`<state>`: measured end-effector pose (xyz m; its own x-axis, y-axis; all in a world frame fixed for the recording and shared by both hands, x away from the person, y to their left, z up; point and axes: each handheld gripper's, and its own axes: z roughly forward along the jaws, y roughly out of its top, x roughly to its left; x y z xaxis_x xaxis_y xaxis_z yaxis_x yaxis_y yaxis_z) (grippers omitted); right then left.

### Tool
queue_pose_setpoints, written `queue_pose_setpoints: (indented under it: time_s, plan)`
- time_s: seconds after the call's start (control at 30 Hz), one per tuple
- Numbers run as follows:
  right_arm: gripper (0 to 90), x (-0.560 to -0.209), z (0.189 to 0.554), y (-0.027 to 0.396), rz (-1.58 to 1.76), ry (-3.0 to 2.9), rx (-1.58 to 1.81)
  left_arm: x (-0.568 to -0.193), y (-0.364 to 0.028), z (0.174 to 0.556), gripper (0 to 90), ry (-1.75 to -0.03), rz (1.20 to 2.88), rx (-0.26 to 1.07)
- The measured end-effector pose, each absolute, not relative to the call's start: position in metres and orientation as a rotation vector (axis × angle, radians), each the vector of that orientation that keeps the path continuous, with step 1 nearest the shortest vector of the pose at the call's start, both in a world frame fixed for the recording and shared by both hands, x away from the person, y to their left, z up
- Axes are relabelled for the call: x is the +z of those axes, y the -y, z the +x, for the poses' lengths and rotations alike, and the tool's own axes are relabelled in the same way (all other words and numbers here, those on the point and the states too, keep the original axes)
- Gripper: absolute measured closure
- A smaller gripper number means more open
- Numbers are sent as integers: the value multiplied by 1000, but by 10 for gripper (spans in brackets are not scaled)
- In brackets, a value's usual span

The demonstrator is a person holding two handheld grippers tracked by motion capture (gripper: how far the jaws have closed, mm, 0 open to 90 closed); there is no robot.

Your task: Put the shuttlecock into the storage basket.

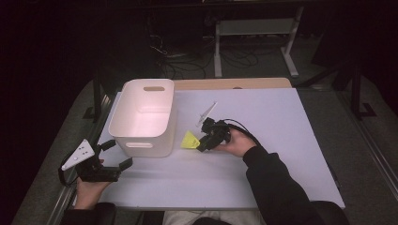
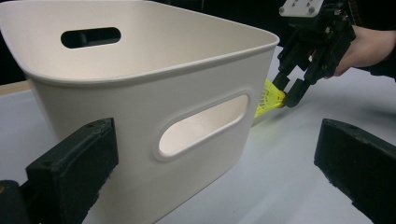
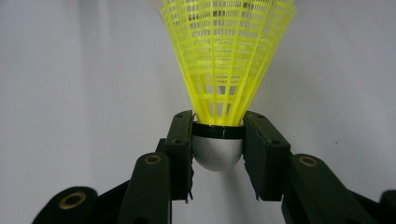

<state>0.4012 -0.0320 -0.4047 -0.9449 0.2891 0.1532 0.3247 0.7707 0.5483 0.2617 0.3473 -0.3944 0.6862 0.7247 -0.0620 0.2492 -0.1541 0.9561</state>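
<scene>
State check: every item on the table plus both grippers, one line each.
shuttlecock: yellow, clamped at its white cork, skirt pointing away from the right gripper.
bin: white, upright, nothing seen inside.
right gripper: shut on the shuttlecock.
left gripper: open, holding nothing, facing the bin.

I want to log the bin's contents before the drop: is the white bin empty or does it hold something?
Empty. The high view shows the white bin's bare floor; the yellow shuttlecock sits outside, clamped in the right gripper.

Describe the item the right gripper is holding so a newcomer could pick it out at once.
Find the white bin on the pale table. Just to its right, the right gripper clamps a shuttlecock by its white cork. Its bright yellow mesh skirt is the only vivid colour there.
</scene>
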Motion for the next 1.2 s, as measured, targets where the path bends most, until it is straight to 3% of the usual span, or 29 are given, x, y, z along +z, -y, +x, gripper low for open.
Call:
queue_pose_setpoints:
  time_s: [1.2]
  plan:
    - [632,-363,392,56,-492,2928,-1006,-394,-347,262,0,-791,1719,504]
